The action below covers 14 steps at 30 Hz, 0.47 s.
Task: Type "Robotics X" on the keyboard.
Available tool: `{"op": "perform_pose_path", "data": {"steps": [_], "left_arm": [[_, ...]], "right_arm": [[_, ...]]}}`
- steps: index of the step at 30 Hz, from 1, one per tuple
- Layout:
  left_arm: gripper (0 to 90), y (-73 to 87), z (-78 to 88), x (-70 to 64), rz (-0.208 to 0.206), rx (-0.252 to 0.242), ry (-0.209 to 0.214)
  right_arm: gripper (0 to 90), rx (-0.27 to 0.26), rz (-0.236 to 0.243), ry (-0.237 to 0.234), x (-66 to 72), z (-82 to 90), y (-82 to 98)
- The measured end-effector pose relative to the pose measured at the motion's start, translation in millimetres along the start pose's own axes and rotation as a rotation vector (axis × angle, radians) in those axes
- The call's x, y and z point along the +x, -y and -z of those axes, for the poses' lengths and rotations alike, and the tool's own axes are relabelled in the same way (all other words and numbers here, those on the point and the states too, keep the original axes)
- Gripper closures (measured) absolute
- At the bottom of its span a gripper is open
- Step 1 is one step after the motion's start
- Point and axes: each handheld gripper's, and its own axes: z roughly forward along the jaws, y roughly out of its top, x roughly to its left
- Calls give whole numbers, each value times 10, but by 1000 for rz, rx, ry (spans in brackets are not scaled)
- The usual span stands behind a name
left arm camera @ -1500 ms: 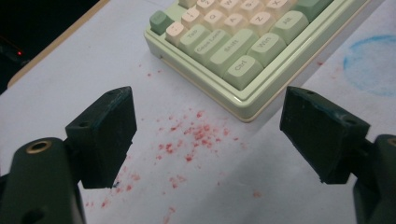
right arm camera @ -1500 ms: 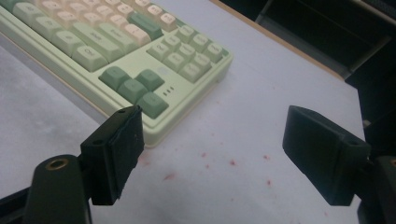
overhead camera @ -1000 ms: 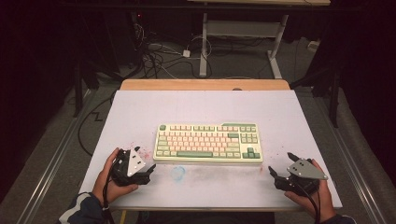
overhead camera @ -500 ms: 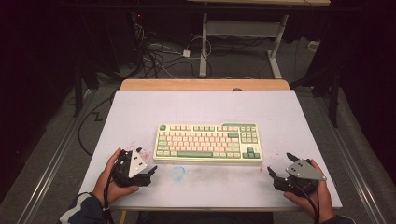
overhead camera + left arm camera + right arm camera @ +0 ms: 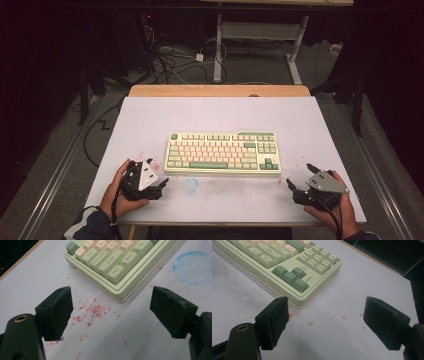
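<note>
- The keyboard (image 5: pixel 223 153) lies mid-table, long axis left to right, just ahead of my two claws and between them.
- My left claw (image 5: pixel 161 186) rests off its near-left corner, jaws wide apart and empty — that corner sits between them in the left gripper view.
- My right claw (image 5: pixel 298 181) is spread and empty too, off the near-right corner; it looks a little farther.
- Red specks (image 5: pixel 93 312) and a blue ring (image 5: pixel 190 185) mark the table (image 5: pixel 150 120) — nothing blocks either approach.
</note>
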Motion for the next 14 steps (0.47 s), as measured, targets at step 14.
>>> {"op": "perform_pose_path", "data": {"steps": [14], "left_arm": [[173,-10,-45,8,3,6,-4]], "right_arm": [[215,2,-9,2,-20,-7,16]]}}
